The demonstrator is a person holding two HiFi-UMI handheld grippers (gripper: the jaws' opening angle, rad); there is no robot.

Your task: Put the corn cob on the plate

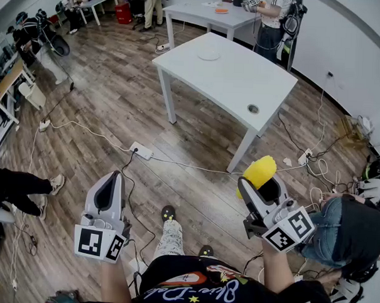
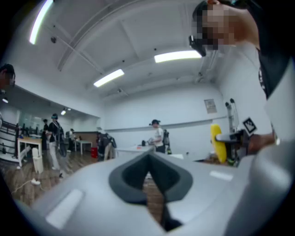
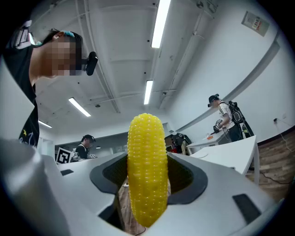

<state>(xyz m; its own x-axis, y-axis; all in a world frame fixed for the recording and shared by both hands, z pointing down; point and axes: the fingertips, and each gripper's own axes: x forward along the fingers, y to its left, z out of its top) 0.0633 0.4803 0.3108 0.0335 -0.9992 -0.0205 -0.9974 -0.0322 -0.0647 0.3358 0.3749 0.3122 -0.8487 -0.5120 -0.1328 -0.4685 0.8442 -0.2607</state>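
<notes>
Yellow corn cob point(image 3: 146, 152) stands upright, pinched at its middle by the right tongs point(image 3: 146, 182), which are held over the wooden floor point(image 1: 196, 148), well apart from the white table point(image 1: 243, 81). The plate point(image 1: 208, 55) lies on the table's far side. The left tongs point(image 2: 148, 161) are pressed together, holding nothing.

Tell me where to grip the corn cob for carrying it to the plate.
Around mid-length, jaws on opposite sides, much as the right gripper holds it: the corn cob is a long, round cylinder standing upright, so a centred grip should keep it balanced.
</notes>
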